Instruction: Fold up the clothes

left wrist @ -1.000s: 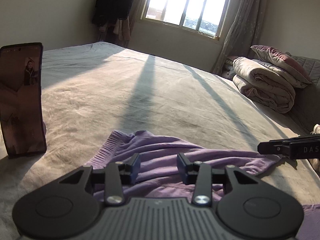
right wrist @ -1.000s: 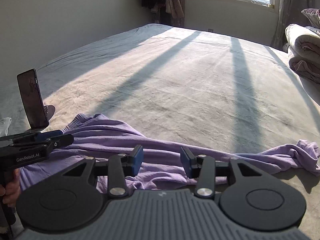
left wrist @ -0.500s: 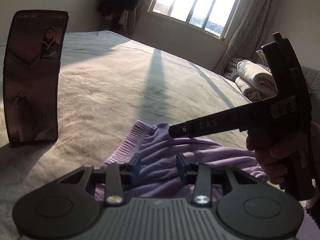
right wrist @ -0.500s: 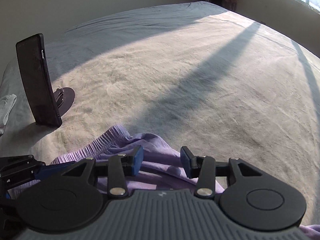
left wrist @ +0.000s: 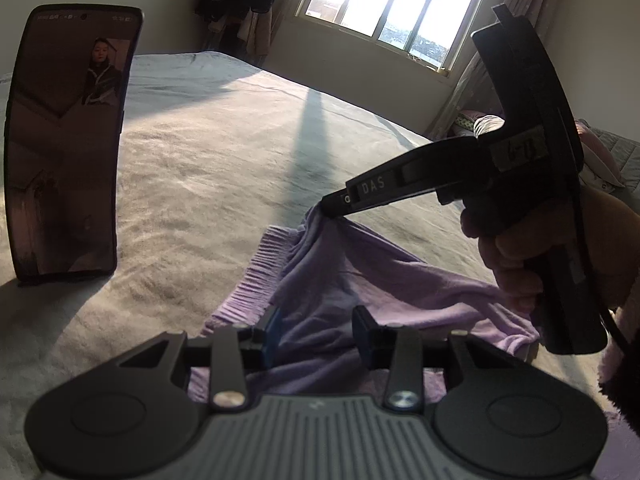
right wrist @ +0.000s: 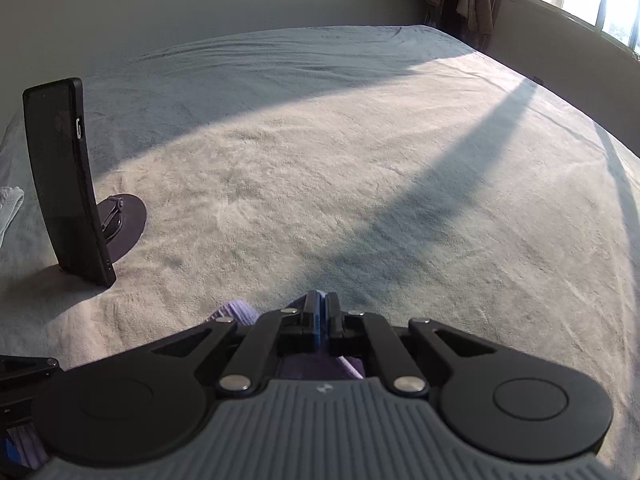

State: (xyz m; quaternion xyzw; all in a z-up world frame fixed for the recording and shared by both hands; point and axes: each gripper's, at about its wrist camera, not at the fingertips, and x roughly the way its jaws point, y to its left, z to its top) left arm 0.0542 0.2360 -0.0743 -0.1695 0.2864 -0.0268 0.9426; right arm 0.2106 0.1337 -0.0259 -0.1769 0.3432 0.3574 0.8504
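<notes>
sunlit bed [right wrist: 360,168]: purple garment [left wrist: 360,280], rumpled. right gripper [left wrist: 334,208] jaws just closed, pinching its edge to lift; left gripper [left wrist: 316,326] jaws spread above cloth, awaiting hold.

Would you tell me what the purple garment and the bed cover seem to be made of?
Purple garment: soft matte knit, probably cotton jersey; it drapes in loose folds and has a ribbed hem. Bed cover: pale plush, maybe fleece; a short fuzzy nap shows in the sunlight.

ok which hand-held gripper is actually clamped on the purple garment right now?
The right hand-held gripper: its jaws have just closed, pinching a raised fold of the purple garment. The left hand-held gripper has its jaws apart over the cloth.
</notes>
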